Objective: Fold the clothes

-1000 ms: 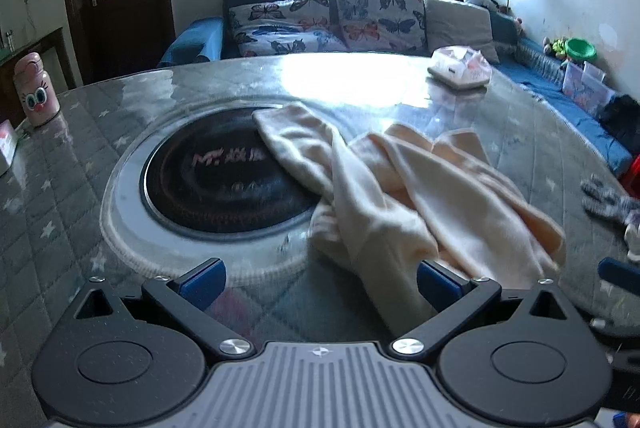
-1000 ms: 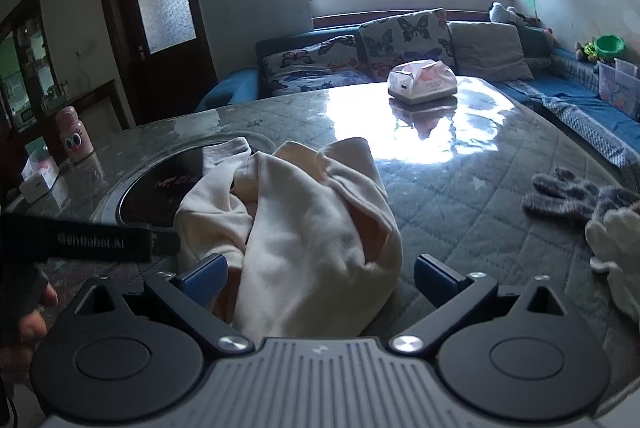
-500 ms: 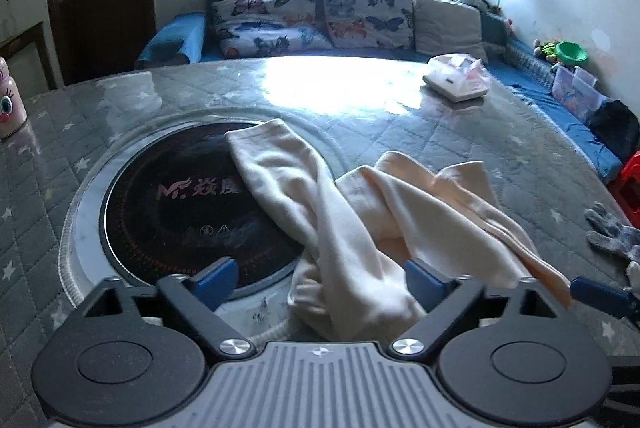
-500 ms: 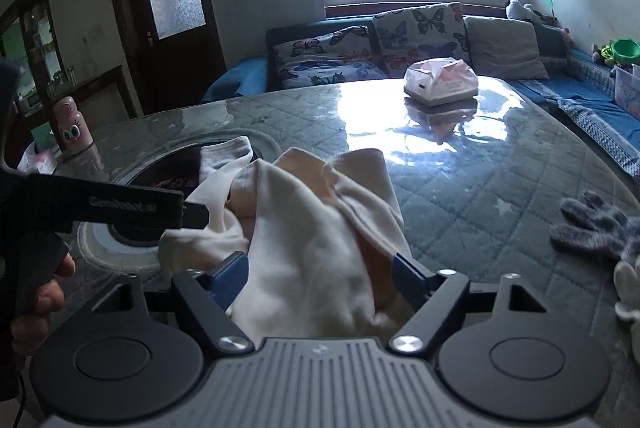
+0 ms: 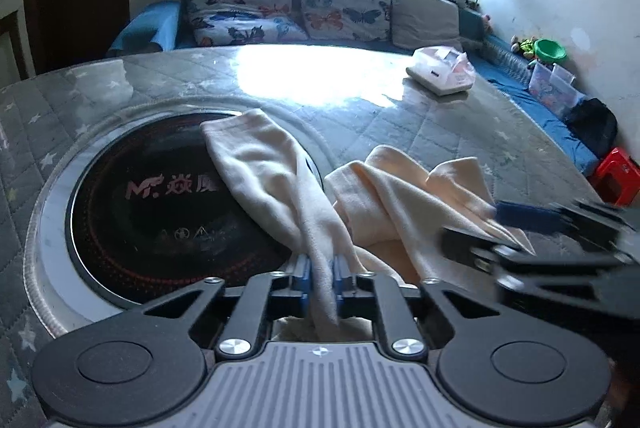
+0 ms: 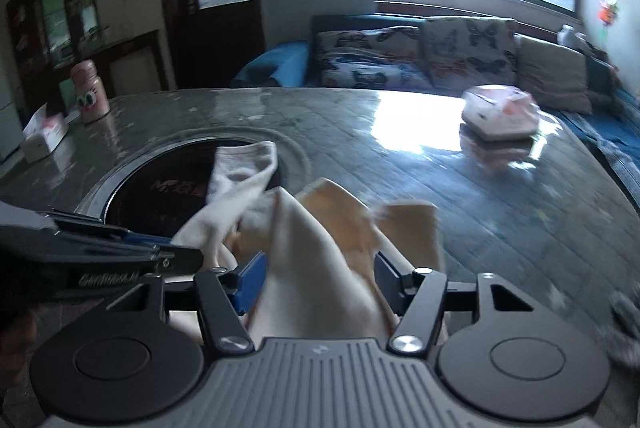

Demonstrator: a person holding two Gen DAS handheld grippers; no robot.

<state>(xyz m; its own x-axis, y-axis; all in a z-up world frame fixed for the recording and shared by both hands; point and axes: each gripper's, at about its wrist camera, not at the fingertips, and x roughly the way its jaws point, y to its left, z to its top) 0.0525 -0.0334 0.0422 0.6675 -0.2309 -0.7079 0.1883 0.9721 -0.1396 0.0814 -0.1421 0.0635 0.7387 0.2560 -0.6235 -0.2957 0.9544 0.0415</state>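
Left wrist view: left gripper (image 5: 320,282), pads pinched on a bunched part of the cream garment (image 5: 280,183); the garment lies rumpled across the round table (image 5: 400,115) and its inset cooktop (image 5: 152,203).

Right wrist view: right gripper (image 6: 318,278), jaws part-way apart with cloth between them, grip not certain.

Progress: garment crumpled, no neat fold visible; folding remains.

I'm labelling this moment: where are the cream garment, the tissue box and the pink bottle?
cream garment (image 5: 260,163), left wrist view, on its sleeve.
tissue box (image 5: 440,69), left wrist view, on its top.
pink bottle (image 6: 90,93), right wrist view, on its body.
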